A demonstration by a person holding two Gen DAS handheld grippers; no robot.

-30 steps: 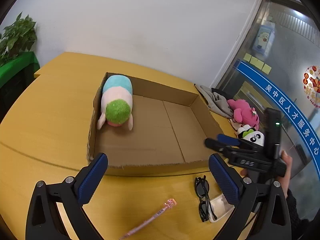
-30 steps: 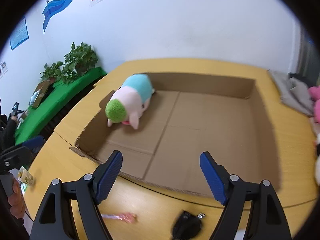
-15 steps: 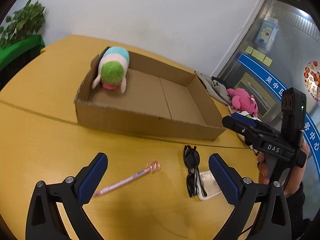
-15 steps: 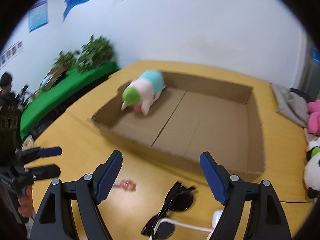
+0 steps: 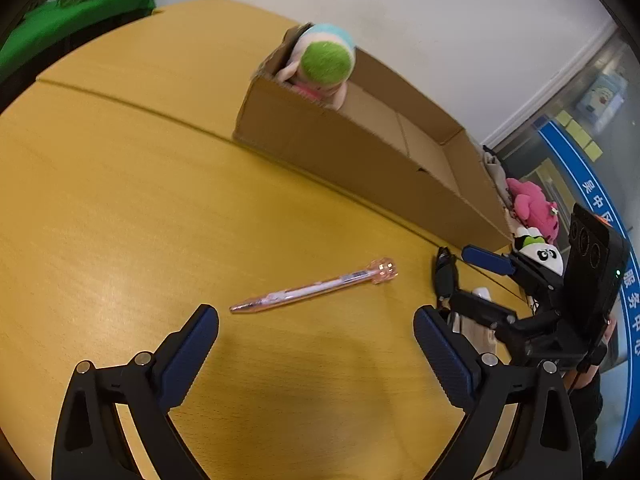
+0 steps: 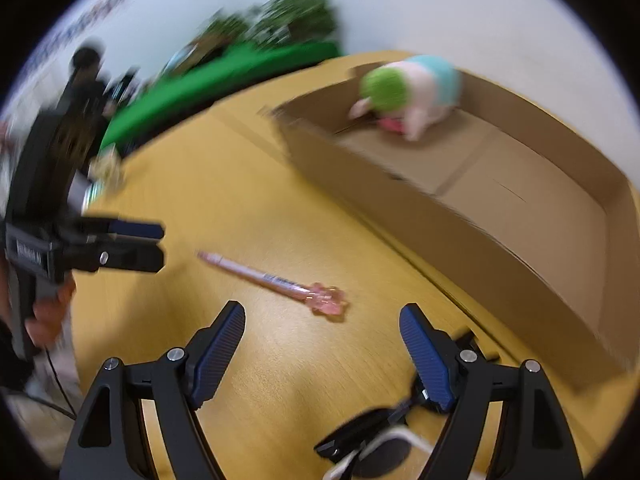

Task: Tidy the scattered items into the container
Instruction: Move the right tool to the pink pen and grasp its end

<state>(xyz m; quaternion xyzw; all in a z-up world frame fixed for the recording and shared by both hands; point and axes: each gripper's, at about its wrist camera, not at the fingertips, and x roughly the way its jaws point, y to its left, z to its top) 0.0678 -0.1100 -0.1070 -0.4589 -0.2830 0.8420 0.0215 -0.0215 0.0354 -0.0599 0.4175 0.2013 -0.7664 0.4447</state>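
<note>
A pink pen [image 5: 316,286] lies on the yellow table just ahead of my open, empty left gripper [image 5: 316,342]; it also shows in the right wrist view [image 6: 272,280]. Black sunglasses [image 5: 445,274] lie to its right and under my open, empty right gripper [image 6: 322,340], by its right finger [image 6: 368,436]. The shallow cardboard box [image 5: 360,152] stands beyond, with a green-headed plush [image 5: 324,62] in its far corner [image 6: 412,88]. The right gripper shows at the left view's right edge [image 5: 486,280].
A pink plush [image 5: 532,208] and a panda plush [image 5: 540,252] sit at the table's right end, beside grey cloth. A white item with a cable [image 6: 384,444] lies under the sunglasses. Green planters [image 6: 240,68] and a person stand beyond the table's left side.
Both grippers have pulled back from over the box and dropped low to the table. The pen now lies close in front of both; the sunglasses sit under the right gripper.
</note>
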